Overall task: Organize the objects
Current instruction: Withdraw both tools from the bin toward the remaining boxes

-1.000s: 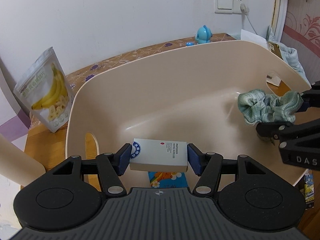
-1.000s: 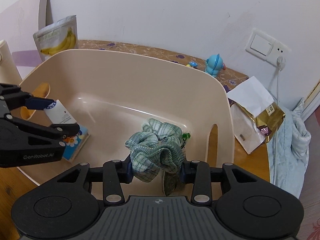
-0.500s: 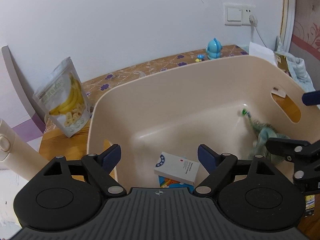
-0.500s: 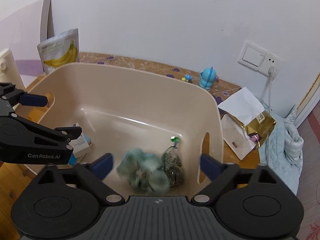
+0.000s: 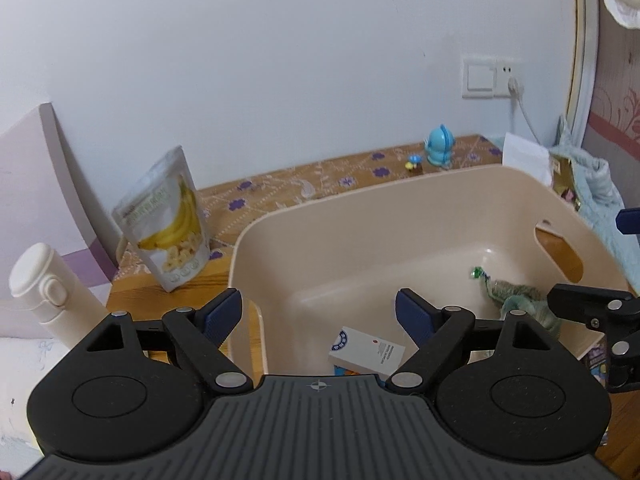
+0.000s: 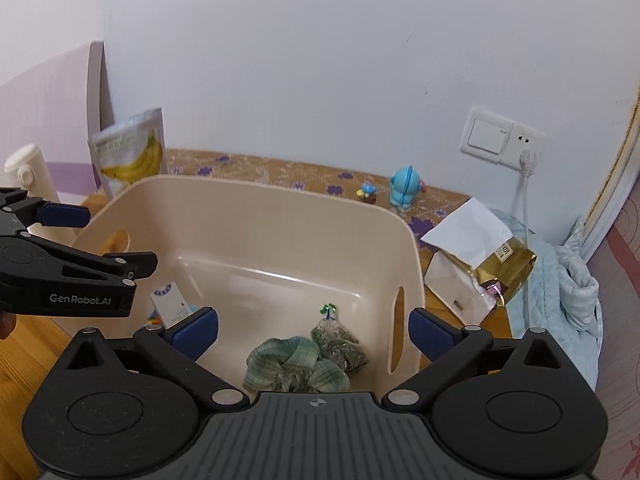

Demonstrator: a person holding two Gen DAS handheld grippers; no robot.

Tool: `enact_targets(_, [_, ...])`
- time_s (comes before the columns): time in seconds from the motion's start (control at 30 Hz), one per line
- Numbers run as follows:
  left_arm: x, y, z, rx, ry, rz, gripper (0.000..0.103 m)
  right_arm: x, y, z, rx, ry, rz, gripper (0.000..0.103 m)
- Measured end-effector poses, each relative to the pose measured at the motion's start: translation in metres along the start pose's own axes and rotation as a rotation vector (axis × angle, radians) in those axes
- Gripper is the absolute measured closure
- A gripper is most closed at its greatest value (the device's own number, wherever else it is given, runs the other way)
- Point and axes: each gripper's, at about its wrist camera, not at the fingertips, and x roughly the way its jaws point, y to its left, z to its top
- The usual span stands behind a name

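The white box (image 5: 366,351) and green scrunchie (image 6: 295,370) are lying inside the beige tub (image 6: 280,216) on the counter (image 5: 320,178); both tongs, left (image 5: 319,312) and right (image 6: 313,330), having just been opening, are hovering released above them.

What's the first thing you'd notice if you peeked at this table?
The big beige plastic tub in the middle of the table, with a green checked fabric scrunchie and a small white cardboard box lying inside. Next, the bright blue toy figure by the wall behind it and the banana-picture snack pouch to its left.
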Motion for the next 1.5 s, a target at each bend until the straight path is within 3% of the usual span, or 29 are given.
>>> enact_targets(0.37, [-0.045, 0.009, -0.006, -0.034, -0.062, 0.001, 0.014, -0.047, -0.004, -0.004, 0.017, -0.073, -0.003, 0.000])
enact_targets(0.83, [-0.091, 0.011, -0.046, -0.030, -0.083, -0.018, 0.012, -0.094, -0.007, -0.036, 0.014, -0.098, -0.028, 0.000])
enact_targets(1.07, [-0.104, 0.010, -0.074, -0.014, -0.074, -0.035, 0.012, -0.101, -0.008, -0.065, -0.018, -0.066, -0.036, 0.000])
enact_targets(1.5, [-0.102, -0.005, -0.125, -0.021, -0.027, -0.094, 0.011, -0.087, -0.029, -0.129, 0.073, 0.032, -0.035, 0.000])
